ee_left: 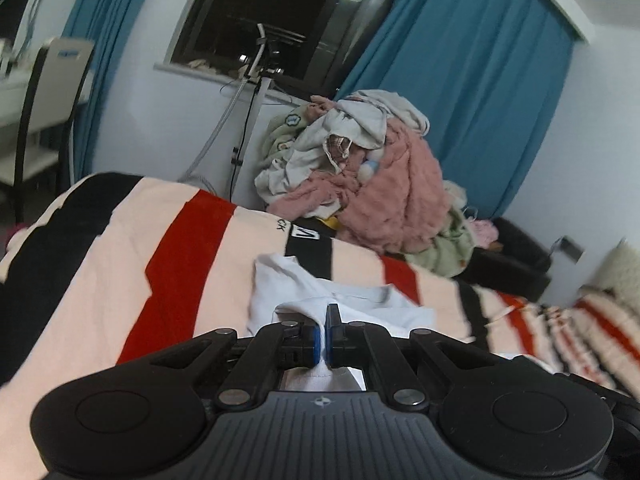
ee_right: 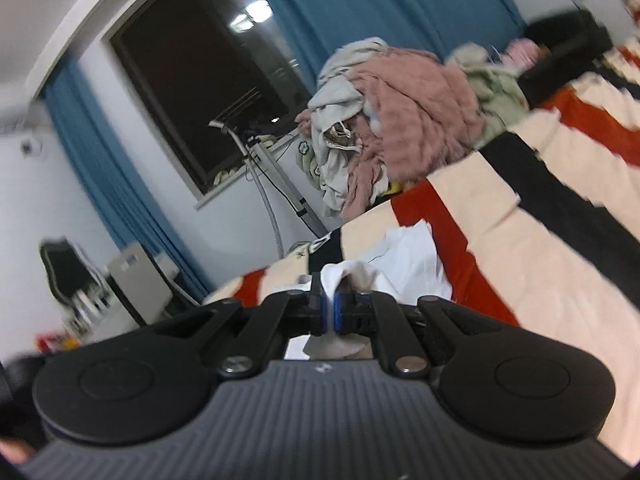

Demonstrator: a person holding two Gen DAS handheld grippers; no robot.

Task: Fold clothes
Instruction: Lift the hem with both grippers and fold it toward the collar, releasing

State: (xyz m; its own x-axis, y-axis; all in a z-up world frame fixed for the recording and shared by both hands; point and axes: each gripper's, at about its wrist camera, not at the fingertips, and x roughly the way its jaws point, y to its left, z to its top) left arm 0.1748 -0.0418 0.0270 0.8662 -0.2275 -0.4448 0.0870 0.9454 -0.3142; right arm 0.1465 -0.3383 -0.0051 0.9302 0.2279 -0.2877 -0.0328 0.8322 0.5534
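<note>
The left tongs (ee_left: pixel 323 334) are closed, their blue pads pinching a fold of the white garment (ee_left: pixel 352 304); cloth shows both ahead of the pads and behind them, near the tongs' body. The right tongs (ee_right: pixel 330 312) are likewise closed on the same white garment (ee_right: pixel 408 260), with a bunched edge gripped between the pads and a tail of cloth hanging behind them.

The garment lies on the bed (ee_left: pixel 100 280), which is covered by a cream blanket with red and black stripes. In the left wrist view it spreads ahead of the tongs, across a black stripe and between two red ones, well in from the bed's left edge. In the right wrist view the picture is blurred and tilted; the garment reaches forward to a red stripe.

At the bed's far edge sits a pile of clothes (ee_left: pixel 360 168): pale grey and white pieces on top, a fluffy pink one on the right, pale green ones at the left and lower right. Left of the pile a stand (ee_left: pixel 256 92) with a hose and cables rises by the bed's far side. Behind is a dark window (ee_left: pixel 276 12) between blue curtains (ee_left: pixel 472 80). At the far left stands a chair (ee_left: pixel 52 92).
</note>
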